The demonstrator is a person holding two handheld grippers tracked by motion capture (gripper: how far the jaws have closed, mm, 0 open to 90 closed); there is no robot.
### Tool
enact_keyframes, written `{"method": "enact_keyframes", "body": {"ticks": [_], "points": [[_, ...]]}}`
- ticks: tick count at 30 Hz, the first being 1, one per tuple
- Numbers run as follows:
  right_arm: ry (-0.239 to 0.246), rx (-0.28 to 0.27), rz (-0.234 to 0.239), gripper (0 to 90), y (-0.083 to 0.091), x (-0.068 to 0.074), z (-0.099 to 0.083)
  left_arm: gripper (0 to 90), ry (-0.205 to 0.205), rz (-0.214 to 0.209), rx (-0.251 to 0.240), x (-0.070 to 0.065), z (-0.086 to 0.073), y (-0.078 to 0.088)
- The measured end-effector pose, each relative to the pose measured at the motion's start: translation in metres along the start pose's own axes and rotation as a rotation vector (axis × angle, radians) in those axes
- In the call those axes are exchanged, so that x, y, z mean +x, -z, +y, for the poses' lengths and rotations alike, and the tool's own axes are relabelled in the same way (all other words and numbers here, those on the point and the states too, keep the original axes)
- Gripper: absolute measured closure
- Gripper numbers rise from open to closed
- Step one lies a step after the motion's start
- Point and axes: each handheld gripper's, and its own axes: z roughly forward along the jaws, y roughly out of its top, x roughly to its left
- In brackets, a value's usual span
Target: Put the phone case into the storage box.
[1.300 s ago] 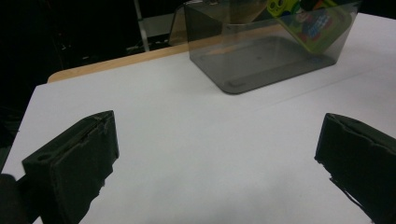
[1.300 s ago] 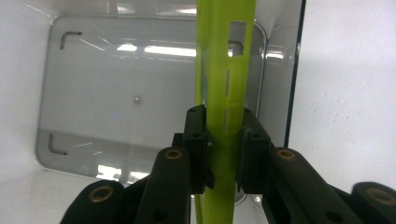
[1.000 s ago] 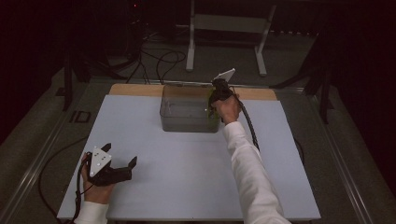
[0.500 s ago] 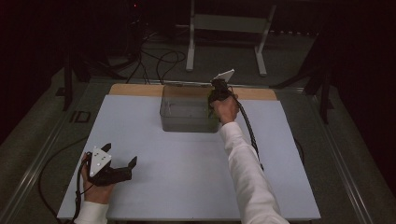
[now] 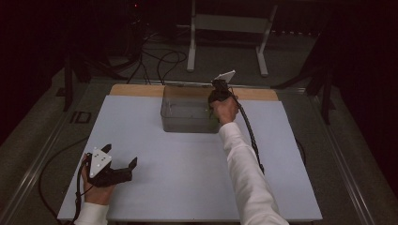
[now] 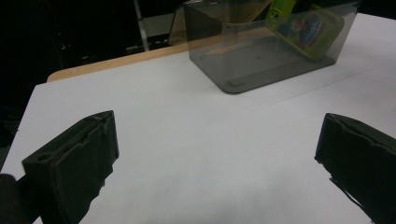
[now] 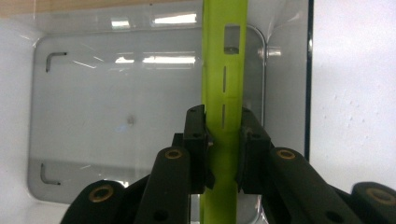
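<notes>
Right tool (image 7: 223, 135) pinches a green flat package (image 7: 223, 70) edge-on, its long axis running down into the clear bin (image 7: 93, 116).

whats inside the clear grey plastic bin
Inside the clear grey plastic bin is one flat lime-green packet with a colourful printed face, gripped edge-on by the right gripper near the bin's end wall. The gripper covers the packet's upper part.

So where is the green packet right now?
The green packet is clamped edge-on in the right gripper, inside the clear bin at its right end, at the table's far edge.
</notes>
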Motion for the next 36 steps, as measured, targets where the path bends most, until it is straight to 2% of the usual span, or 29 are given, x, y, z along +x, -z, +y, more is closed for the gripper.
{"method": "enact_keyframes", "body": {"ticks": [11,27,36], "points": [[-0.014,0.034,0.026,77.3,-0.0011,0.0004,-0.0001,0.0,0.001,0.000,0.001,0.0001,-0.0001,-0.0002],[0.007,-0.012,-0.032,76.7,-0.0050,0.0058,-0.0019,0.0,0.000,-0.001,-0.001,0.0001,0.0002,0.0006],[0.000,-0.020,-0.040,76.4,-0.0057,0.0072,-0.0021,0.0,0.000,-0.001,-0.001,-0.0002,0.0003,0.0006]]}}
